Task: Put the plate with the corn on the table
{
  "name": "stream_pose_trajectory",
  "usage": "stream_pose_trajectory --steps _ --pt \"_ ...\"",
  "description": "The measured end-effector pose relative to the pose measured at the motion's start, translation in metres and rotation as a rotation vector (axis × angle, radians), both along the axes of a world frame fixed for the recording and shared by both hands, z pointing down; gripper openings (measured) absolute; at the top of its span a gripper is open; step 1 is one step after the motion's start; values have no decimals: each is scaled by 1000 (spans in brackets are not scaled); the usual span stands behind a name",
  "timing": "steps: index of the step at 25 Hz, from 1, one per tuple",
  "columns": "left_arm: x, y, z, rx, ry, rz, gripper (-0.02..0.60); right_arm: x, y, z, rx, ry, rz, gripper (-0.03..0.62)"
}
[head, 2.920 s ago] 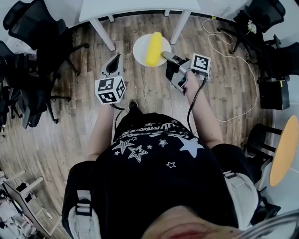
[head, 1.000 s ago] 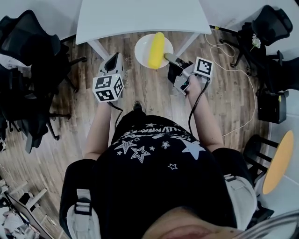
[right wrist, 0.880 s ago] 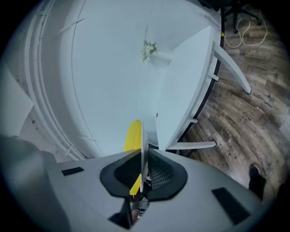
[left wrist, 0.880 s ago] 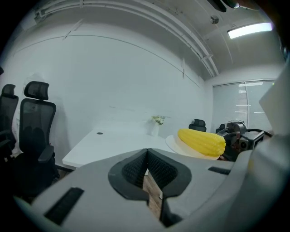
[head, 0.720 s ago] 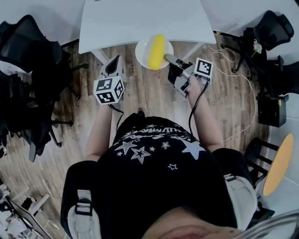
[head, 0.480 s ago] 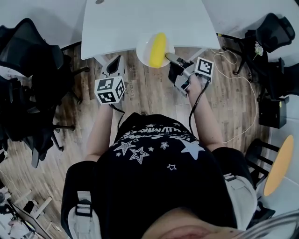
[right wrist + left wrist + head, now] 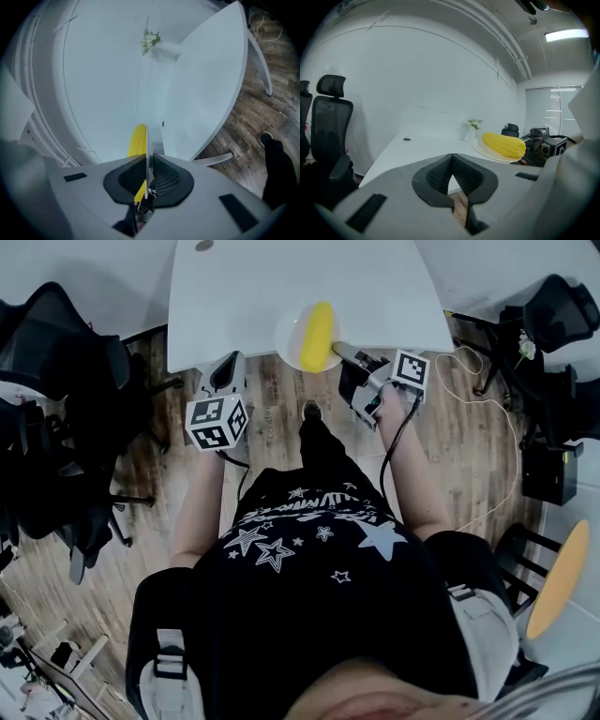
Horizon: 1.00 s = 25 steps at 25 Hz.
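Plate [image 7: 286, 334] and corn [image 7: 320, 332] had advanced from over the floor to the table's [image 7: 262, 287] near edge. Right gripper [image 7: 340, 351] clamped the plate rim, apparently to hold the corn level. Left gripper [image 7: 228, 369] was closed and empty.

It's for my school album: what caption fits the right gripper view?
The right gripper pinches the rim of a white plate carrying yellow corn, beside a white table.

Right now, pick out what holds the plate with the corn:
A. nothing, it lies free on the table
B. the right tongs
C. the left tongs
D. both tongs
B: the right tongs are shut on the rim of the plate that carries the corn, while the left tongs are shut on nothing, off to the side.
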<state>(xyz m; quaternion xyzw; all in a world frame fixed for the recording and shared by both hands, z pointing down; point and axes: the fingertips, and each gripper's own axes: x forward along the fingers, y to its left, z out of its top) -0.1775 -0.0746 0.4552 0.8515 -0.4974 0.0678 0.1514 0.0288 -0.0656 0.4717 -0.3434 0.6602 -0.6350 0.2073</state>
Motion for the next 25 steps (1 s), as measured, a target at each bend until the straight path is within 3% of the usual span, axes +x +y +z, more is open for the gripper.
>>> stream_pose_trajectory --steps 15,25 --pt "17 -154 14 -23 -30 -75 6 27 -176 13 54 -17 -80 31" --pt "36 -243 12 -33 -33 -105 6 47 -274 20 42 6 -121 31"
